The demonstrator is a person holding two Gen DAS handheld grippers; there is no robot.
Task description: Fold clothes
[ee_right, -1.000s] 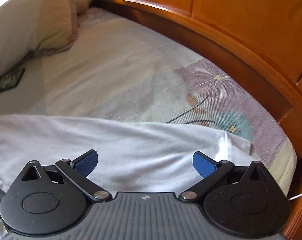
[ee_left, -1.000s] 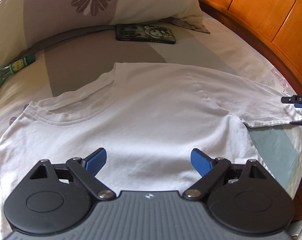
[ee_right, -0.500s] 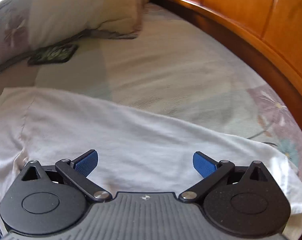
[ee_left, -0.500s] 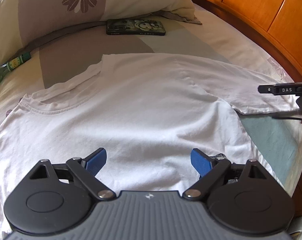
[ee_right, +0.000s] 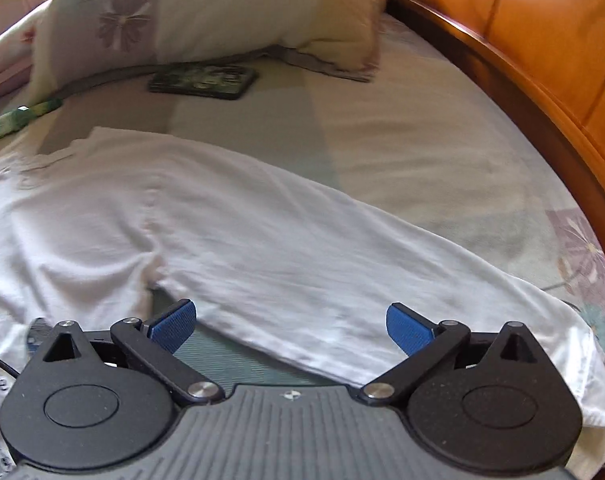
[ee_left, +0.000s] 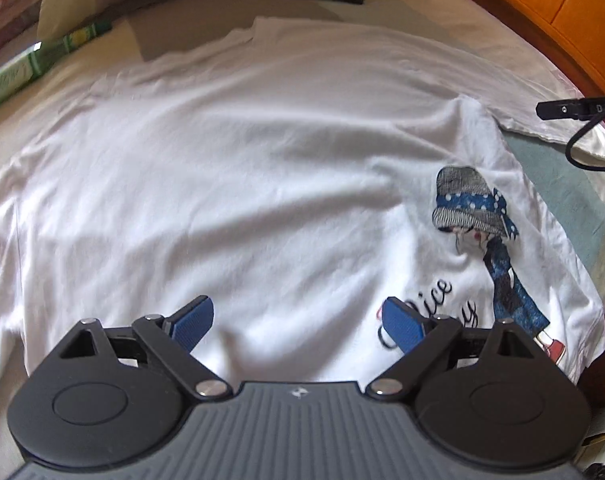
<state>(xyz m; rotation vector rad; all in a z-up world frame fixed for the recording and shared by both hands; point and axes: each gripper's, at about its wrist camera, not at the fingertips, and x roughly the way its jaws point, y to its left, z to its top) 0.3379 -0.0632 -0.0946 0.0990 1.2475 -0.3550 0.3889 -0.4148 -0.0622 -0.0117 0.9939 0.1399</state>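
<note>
White T-shirt (ee_left: 238, 168) spread flat on the bed (ee_right: 442, 152) — both grippers above it, holding nothing.

Left gripper (ee_left: 298, 320) hangs over the shirt's body beside a printed figure (ee_left: 482, 240), fingers apart; right gripper (ee_right: 290, 322) hangs over the sleeve (ee_right: 342, 272) — fingers apart too.

White T-shirt (ee_left: 230, 184), floral pillow (ee_right: 206, 12)
</note>
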